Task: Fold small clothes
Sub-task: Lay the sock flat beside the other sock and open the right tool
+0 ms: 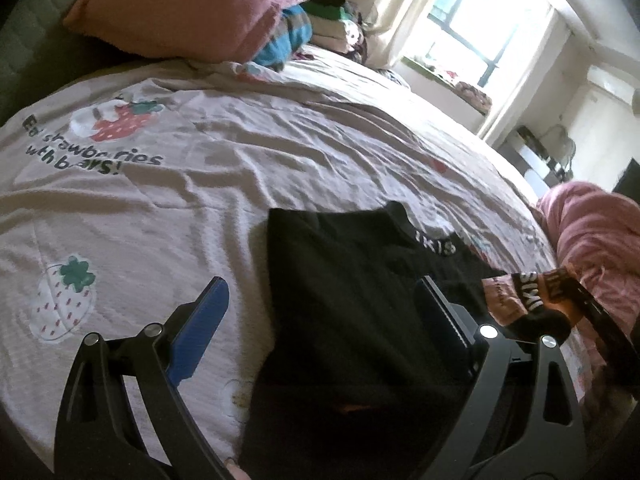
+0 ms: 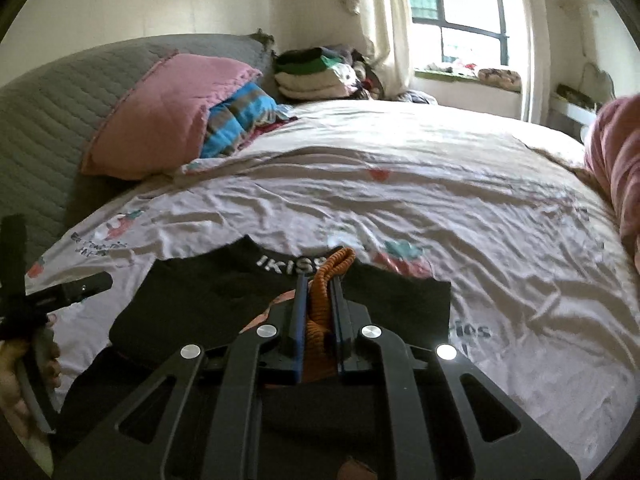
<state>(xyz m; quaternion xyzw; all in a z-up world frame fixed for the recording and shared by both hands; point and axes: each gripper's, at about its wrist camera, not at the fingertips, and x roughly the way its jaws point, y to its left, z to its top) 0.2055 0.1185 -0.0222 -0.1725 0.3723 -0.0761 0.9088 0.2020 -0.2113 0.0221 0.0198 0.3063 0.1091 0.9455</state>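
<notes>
R gripper (image 2: 318, 280) pinching orange waistband (image 2: 332, 268).

A bedroom in a home. A wide bed (image 2: 400, 184) fills the middle of both views, its wrinkled sheet printed with strawberries. At upper left a pink pillow (image 2: 168, 116) leans on a grey quilted headboard (image 2: 52, 120). Folded clothes (image 2: 312, 76) are stacked at top centre, beside a curtained window (image 2: 460, 20) at upper right.
</notes>
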